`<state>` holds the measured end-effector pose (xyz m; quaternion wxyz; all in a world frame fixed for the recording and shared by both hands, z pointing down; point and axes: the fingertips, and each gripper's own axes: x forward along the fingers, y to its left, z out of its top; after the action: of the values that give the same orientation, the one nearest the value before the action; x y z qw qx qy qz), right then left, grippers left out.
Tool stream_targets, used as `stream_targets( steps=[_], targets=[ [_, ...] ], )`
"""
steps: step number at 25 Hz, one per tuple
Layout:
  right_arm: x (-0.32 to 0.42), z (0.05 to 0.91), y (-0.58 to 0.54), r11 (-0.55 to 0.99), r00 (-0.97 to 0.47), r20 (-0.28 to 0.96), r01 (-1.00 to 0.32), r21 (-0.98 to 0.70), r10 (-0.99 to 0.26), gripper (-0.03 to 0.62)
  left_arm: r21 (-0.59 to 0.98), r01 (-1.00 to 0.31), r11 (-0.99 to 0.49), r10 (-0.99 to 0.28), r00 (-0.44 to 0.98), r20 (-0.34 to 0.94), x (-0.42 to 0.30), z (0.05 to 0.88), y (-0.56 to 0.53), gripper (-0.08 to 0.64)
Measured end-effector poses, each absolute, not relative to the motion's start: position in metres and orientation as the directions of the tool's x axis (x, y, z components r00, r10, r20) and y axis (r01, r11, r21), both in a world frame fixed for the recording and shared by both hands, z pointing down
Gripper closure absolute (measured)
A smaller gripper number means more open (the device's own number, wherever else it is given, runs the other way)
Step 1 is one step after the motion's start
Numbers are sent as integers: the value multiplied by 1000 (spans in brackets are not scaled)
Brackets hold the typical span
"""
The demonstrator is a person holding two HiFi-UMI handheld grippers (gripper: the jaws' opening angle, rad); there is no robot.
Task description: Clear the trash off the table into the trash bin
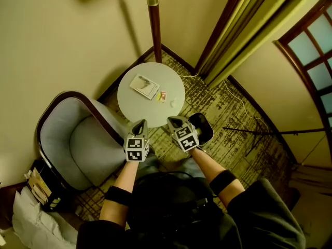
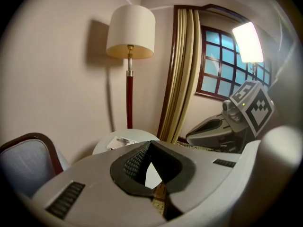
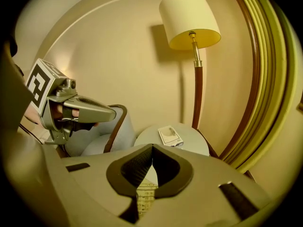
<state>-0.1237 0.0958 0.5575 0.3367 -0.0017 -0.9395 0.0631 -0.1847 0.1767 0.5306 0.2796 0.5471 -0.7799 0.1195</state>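
Note:
A round white table (image 1: 134, 101) carries a flat white packet (image 1: 144, 85), a small orange wrapper (image 1: 163, 96) and a small white scrap (image 1: 174, 103). A black trash bin (image 1: 205, 128) stands on the carpet by the table's near right side, partly behind my right gripper. My left gripper (image 1: 141, 123) and right gripper (image 1: 173, 120) hover side by side just short of the table's near edge, both shut and empty. The left gripper view shows shut jaws (image 2: 150, 144) with the packet (image 2: 118, 142) beyond. The right gripper view likewise shows shut jaws (image 3: 152, 147) and the packet (image 3: 170, 135).
A grey armchair (image 1: 78, 144) with a dark wood frame stands left of the table. A floor lamp (image 1: 154, 30) rises behind it, by the curtains (image 1: 244, 40). A cable (image 1: 241, 105) lies on the patterned carpet. A dark box (image 1: 41, 185) sits at lower left.

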Motion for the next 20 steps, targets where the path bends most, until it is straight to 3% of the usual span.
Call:
stream_targets(
  steps=[17, 20],
  targets=[
    [-151, 570, 87, 977, -730, 677, -198, -75, -96, 590, 127, -966, 225, -827, -120, 550, -216, 528, 176, 560],
    [-155, 582, 76, 981, -707, 701, -189, -54, -97, 561, 118, -964, 240, -816, -134, 563, -220, 537, 173, 560]
  ],
)
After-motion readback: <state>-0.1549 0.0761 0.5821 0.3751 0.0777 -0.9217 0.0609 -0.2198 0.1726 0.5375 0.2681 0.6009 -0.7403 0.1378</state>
